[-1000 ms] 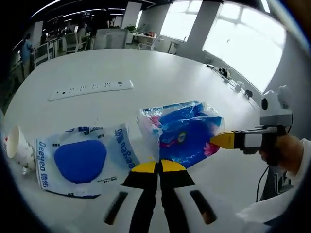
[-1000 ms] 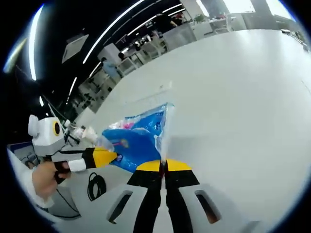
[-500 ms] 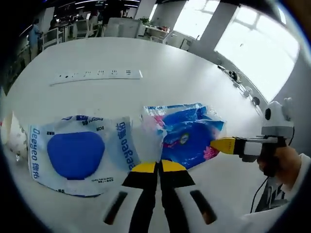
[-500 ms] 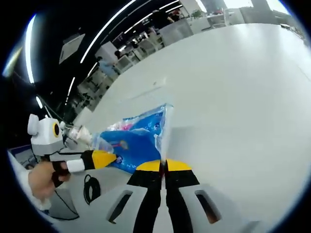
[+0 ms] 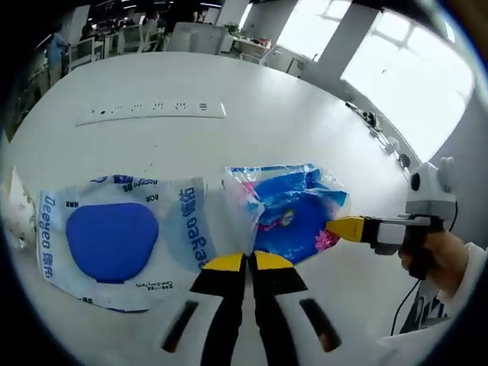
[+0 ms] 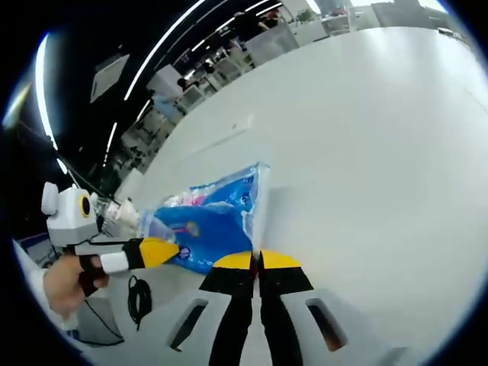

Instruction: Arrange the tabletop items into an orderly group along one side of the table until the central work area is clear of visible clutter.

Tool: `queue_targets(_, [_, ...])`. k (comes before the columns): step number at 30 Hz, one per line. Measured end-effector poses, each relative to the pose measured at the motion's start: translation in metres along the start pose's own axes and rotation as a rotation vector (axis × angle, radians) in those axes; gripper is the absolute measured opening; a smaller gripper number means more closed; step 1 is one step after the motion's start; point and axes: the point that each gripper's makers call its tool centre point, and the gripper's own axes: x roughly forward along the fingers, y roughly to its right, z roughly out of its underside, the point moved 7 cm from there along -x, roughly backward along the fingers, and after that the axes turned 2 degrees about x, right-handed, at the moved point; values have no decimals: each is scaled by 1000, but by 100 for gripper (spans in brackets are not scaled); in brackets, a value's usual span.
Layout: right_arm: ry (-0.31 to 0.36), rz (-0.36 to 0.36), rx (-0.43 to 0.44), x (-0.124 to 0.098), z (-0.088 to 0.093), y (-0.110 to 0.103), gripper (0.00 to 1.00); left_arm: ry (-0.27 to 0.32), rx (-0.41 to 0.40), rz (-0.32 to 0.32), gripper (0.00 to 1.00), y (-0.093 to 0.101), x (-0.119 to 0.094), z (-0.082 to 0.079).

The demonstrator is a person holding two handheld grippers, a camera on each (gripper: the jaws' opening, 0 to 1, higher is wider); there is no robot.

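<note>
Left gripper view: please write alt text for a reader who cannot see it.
Both tools grip a blue plastic pack over a white table: the left tool shut on its near edge, the right tool on its far corner. A white-and-blue Deeyeo pack lies beside it, a white power strip beyond.

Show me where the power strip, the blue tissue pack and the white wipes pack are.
power strip (image 5: 152, 112), left gripper view, middle of its length
blue tissue pack (image 5: 293, 213), left gripper view, blue front
white wipes pack (image 5: 110, 242), left gripper view, blue oval
</note>
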Motion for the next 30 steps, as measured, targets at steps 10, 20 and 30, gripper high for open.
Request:
queue_targets(10, [14, -15, -10, 2, 3, 3, 0, 1, 19, 15, 9, 5, -1, 2])
queue_targets(20, [13, -35, -13, 6, 3, 0, 0, 50, 81, -7, 21, 7, -12, -3])
queue_targets(30, [-14, -37, -22, 10, 8, 0, 0, 116, 159, -6, 36, 13, -32, -7])
